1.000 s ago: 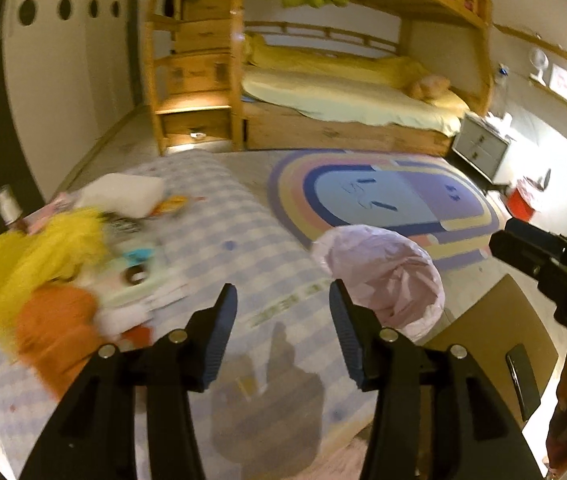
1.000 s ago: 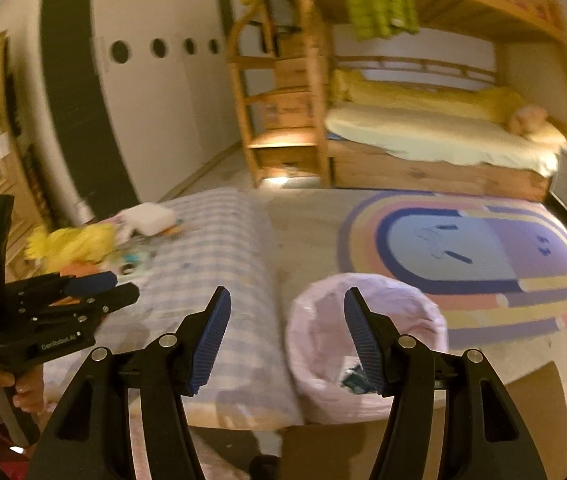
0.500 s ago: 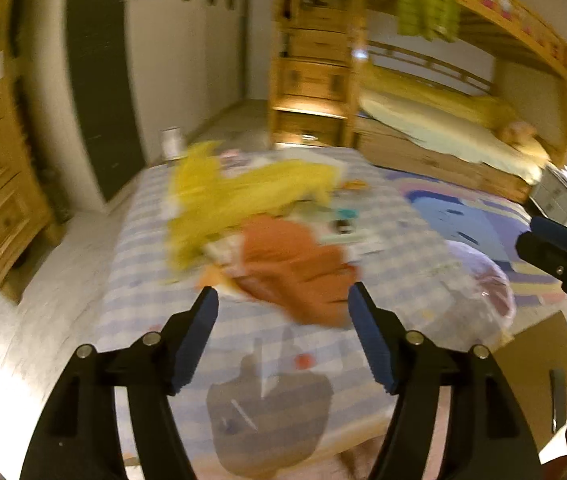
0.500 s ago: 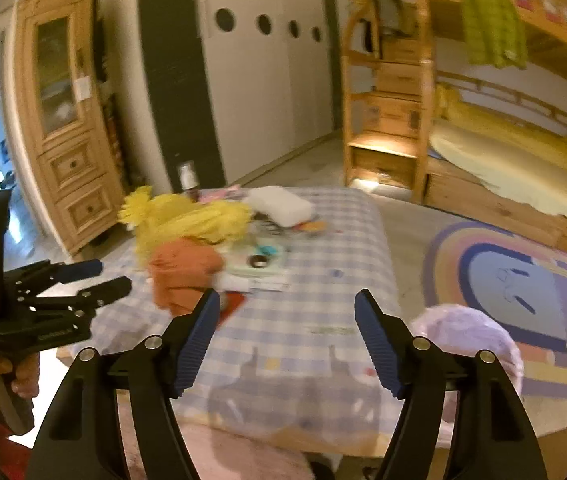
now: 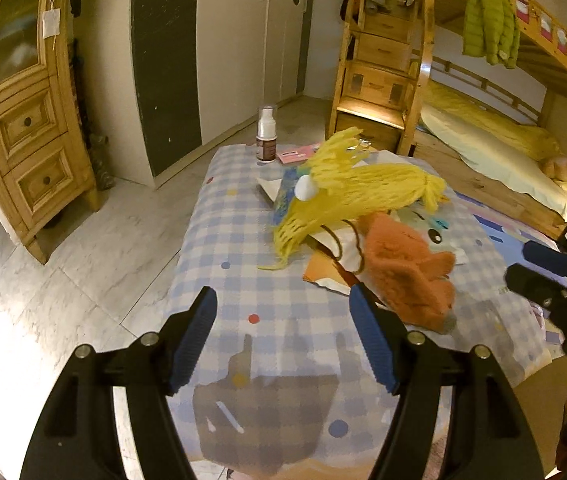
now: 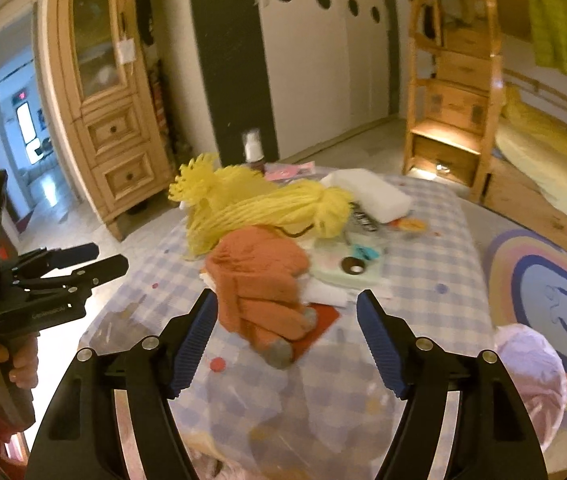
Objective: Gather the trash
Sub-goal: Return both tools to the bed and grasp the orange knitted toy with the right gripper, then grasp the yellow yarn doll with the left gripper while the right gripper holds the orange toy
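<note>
The left gripper (image 5: 283,336) is being held over the near end of a worktop (image 5: 219,236) covered in a blue and white checked cloth, its jaws standing wide with nothing between them but bare cloth. The right gripper (image 6: 287,340) is being held likewise above the same worktop, its jaws wide and gripping nothing; an orange plush toy (image 6: 259,284) is being seen beyond and between its blue pads (image 6: 195,340), not touched by them. Each gripper is being caught at the edge of the other's view, the left one carried by a hand (image 6: 3,368).

A yellow yarn doll (image 5: 347,192) is lying across the middle of the worktop, resting partly on the orange plush toy and on loose papers (image 6: 331,292) spread beneath both. A red scrap (image 6: 319,328) is showing under the toy's near end. A white pack (image 6: 367,196) is lying at the far side, and 1 small bottle (image 5: 266,136) is standing upright at the far edge beside a pink card (image 5: 295,155). A bin lined with a pale pink bag (image 6: 531,376) is standing on the floor just beside the worktop's right corner, by a striped rug (image 6: 547,292).
</note>
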A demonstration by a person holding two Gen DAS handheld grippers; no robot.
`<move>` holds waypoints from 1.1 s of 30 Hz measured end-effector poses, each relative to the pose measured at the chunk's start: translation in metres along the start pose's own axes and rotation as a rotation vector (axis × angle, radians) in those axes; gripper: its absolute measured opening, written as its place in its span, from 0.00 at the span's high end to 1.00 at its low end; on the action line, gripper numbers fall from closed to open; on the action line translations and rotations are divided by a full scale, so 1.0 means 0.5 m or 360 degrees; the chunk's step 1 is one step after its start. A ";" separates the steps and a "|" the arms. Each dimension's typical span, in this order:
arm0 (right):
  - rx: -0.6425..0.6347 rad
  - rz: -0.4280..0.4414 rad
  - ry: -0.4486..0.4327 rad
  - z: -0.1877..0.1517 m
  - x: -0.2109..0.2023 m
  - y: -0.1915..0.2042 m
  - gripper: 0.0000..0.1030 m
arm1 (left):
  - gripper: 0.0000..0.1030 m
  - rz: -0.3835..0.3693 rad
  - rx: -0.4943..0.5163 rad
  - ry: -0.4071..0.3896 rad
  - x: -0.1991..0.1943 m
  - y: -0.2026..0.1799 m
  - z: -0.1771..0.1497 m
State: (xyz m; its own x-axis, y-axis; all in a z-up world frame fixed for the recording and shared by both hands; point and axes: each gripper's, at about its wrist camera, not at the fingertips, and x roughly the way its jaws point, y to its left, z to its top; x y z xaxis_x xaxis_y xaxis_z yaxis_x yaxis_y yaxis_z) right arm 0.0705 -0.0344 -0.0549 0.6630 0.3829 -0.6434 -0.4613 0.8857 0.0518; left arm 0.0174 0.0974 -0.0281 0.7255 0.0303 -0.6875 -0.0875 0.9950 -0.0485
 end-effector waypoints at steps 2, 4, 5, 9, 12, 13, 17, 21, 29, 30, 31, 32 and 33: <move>-0.0037 0.0020 0.0019 0.006 0.022 0.013 0.30 | 0.35 0.0021 -0.0014 0.0013 0.011 0.012 -0.001; -0.0086 0.0040 0.0035 0.013 0.045 0.028 0.31 | 0.35 0.0040 -0.0028 0.0022 0.021 0.024 0.001; -0.0112 0.0048 0.0044 0.017 0.059 0.038 0.31 | 0.35 0.0046 -0.0037 0.0028 0.026 0.029 0.003; -0.0197 0.0043 0.0102 0.021 0.114 0.062 0.34 | 0.35 0.0051 -0.0057 0.0042 0.038 0.044 0.004; -0.0240 -0.0008 0.0151 0.015 0.151 0.068 0.33 | 0.35 0.0041 -0.0059 0.0043 0.040 0.049 0.004; -0.0249 -0.0025 0.0169 0.013 0.163 0.068 0.33 | 0.35 0.0034 -0.0059 0.0039 0.040 0.050 0.004; -0.0257 -0.0049 0.0212 0.000 0.188 0.066 0.34 | 0.35 0.0021 -0.0044 0.0044 0.043 0.043 0.002; -0.0228 -0.0021 0.0182 0.002 0.164 0.057 0.77 | 0.32 0.0015 -0.0029 0.0047 0.041 0.034 -0.001; -0.0137 -0.0014 0.0006 0.017 0.027 0.024 0.80 | 0.27 0.0002 0.0030 0.0013 0.038 0.008 0.003; -0.0106 -0.0022 -0.0012 0.019 0.013 0.013 0.80 | 0.27 -0.0004 0.0035 0.0008 0.040 0.005 0.005; -0.0083 -0.0033 -0.0026 0.020 0.003 0.006 0.80 | 0.27 -0.0013 0.0042 0.0001 0.042 0.000 0.007; -0.0065 -0.0046 -0.0037 0.023 -0.004 -0.001 0.80 | 0.27 -0.0019 0.0051 -0.0005 0.045 -0.005 0.010; -0.0039 -0.0074 -0.0056 0.026 -0.016 -0.016 0.80 | 0.26 -0.0022 0.0061 -0.0009 0.049 -0.010 0.013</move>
State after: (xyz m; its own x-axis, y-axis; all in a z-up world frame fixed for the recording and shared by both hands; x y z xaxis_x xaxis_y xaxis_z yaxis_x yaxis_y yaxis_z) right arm 0.0765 -0.0410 -0.0402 0.7041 0.3511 -0.6172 -0.4437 0.8962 0.0037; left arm 0.0403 0.0936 -0.0402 0.7303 0.0168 -0.6829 -0.0512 0.9982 -0.0302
